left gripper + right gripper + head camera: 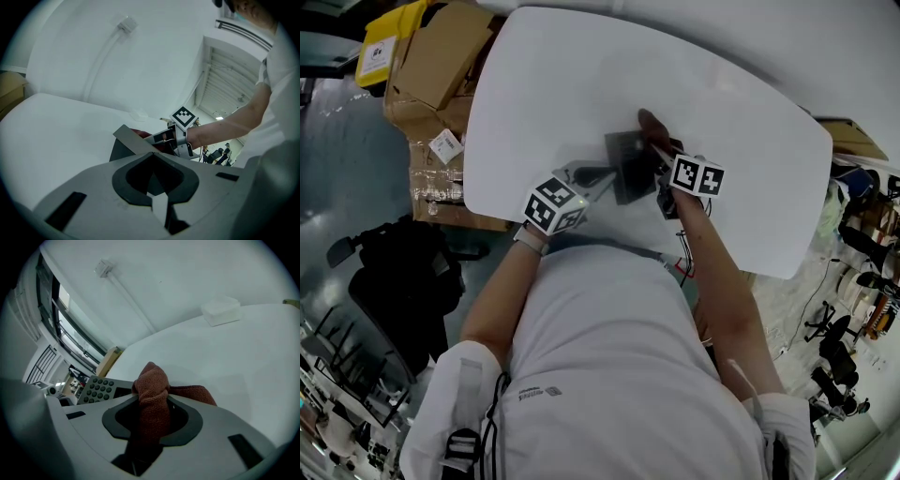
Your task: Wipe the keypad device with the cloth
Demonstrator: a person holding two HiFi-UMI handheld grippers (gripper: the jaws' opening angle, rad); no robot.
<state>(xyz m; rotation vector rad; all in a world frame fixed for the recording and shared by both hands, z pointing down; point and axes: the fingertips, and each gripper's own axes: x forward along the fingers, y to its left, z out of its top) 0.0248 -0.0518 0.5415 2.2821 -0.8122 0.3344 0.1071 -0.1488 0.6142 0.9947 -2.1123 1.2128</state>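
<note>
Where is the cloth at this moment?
In the right gripper view, the reddish cloth is clamped in the right gripper, just right of the keypad device.

Two sets of tongs are working: left tongs [605,177], right tongs [659,151]. One keypad device [97,391] and one red cloth [153,397] are showing. One white surface [562,84] is carrying one small white box [221,311]. One black chair [394,272] is standing beside it.
</note>
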